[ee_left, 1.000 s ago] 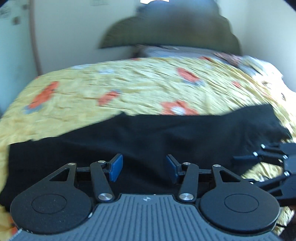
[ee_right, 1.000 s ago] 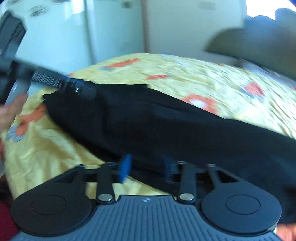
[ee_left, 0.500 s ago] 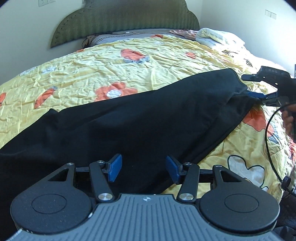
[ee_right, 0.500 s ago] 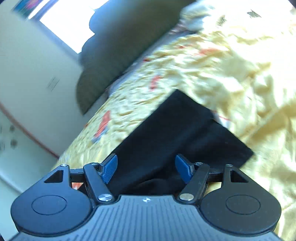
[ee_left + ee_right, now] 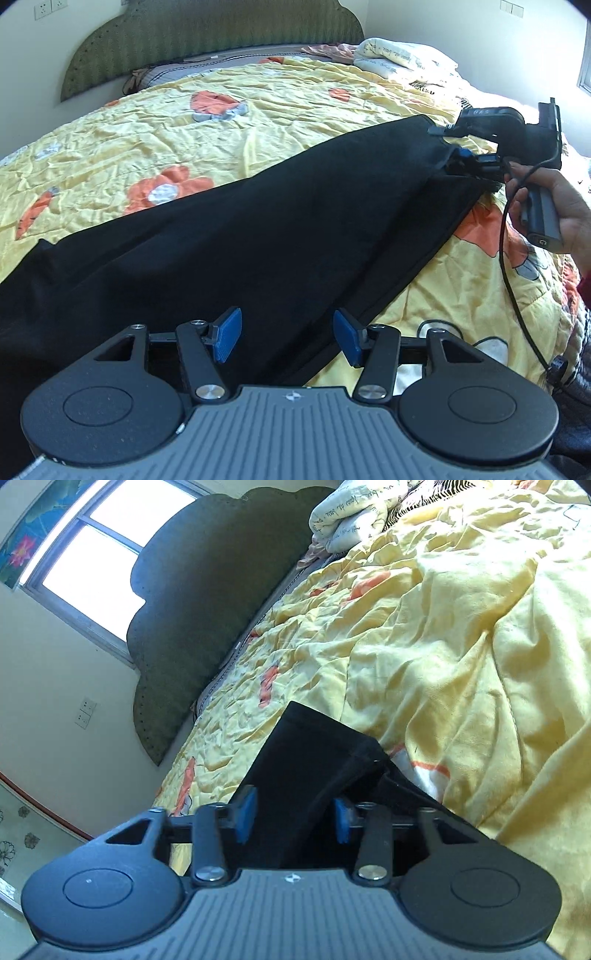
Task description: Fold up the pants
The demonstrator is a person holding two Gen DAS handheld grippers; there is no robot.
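Note:
Black pants (image 5: 258, 229) lie stretched across a yellow flowered bedspread (image 5: 184, 122), from the near left to the far right. My left gripper (image 5: 286, 339) is open, low over the near edge of the pants, with fabric under and between its blue pads. My right gripper (image 5: 293, 818) is open around the hem end of the pants (image 5: 306, 760), with fabric between its pads. In the left wrist view the right gripper (image 5: 461, 157) sits at the far right end of the pants, held by a hand (image 5: 565, 218).
A dark green headboard (image 5: 207, 40) stands at the back. A white bundle of bedding (image 5: 399, 59) lies near the head of the bed. A cable (image 5: 517, 280) hangs from the right gripper over the bed's right edge. A window (image 5: 85, 554) is behind the headboard.
The left view has swung right along the pants. My right gripper has travelled to the hem end of the pants and its pads have narrowed around the fabric.

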